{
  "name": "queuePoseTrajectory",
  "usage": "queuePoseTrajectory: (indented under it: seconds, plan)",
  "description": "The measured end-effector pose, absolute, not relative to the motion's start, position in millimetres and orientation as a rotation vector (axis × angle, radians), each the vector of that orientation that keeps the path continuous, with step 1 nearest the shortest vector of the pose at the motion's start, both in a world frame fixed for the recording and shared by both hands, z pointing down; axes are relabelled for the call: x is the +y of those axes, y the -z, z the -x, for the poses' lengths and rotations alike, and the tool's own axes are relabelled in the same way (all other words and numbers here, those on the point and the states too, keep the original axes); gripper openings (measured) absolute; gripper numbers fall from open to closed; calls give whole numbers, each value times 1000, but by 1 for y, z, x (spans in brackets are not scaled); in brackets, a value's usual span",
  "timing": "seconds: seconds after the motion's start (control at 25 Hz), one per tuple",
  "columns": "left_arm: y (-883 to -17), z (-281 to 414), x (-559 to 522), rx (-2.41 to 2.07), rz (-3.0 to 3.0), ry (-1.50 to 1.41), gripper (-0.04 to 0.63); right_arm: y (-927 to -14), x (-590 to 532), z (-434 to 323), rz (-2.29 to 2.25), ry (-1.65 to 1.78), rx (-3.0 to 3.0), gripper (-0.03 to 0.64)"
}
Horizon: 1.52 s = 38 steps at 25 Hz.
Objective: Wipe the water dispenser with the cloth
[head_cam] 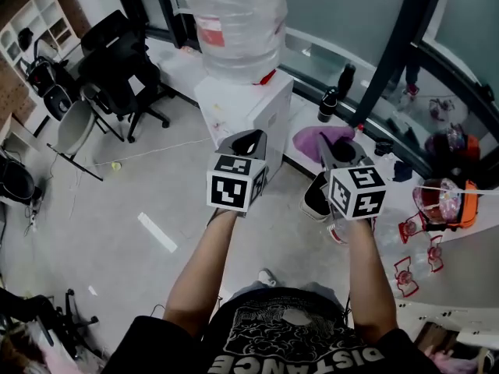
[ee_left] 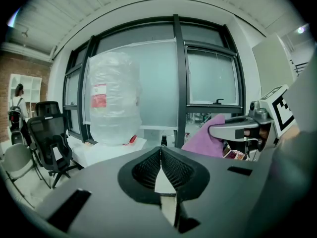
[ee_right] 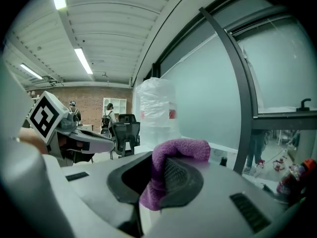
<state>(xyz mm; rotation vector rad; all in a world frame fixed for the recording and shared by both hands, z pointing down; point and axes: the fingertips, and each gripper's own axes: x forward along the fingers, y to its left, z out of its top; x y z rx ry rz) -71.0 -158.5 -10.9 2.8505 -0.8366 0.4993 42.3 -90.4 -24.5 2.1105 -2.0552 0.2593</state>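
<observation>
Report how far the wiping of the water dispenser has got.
Done: the purple cloth is picked up, clamped in the right hand-held gripper. In hand: the cloth is held in the air beside the white water dispenser, not touching it; the left hand-held gripper is shut and empty. Left: apparently the wiping itself.

Two black office chairs (head_cam: 117, 61) are seen at the upper left of the head view, on the grey floor (head_cam: 101, 224). A lighter grey chair (head_cam: 74, 127) is placed just beside them. A white shelf unit (head_cam: 35, 22) is set against a brick wall (head_cam: 9, 92). A white strip (head_cam: 157, 232) lies on the floor. A dark bottle (head_cam: 345, 79) is stood upright on the window ledge (head_cam: 308, 104).
</observation>
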Motion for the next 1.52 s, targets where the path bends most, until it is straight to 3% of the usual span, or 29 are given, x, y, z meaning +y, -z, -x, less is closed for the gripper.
queuePoseTrajectory:
  seconds: [1.04,1.52]
  plan:
    - [-27,-4,-259,-1229,-2652,-539,28,-15,-248,-158,-1851,-248,-2300,41]
    - [-53,-18,-274,-1406,-2524,-571,28,-50,-312,-178,-1659,-203,-2387,41]
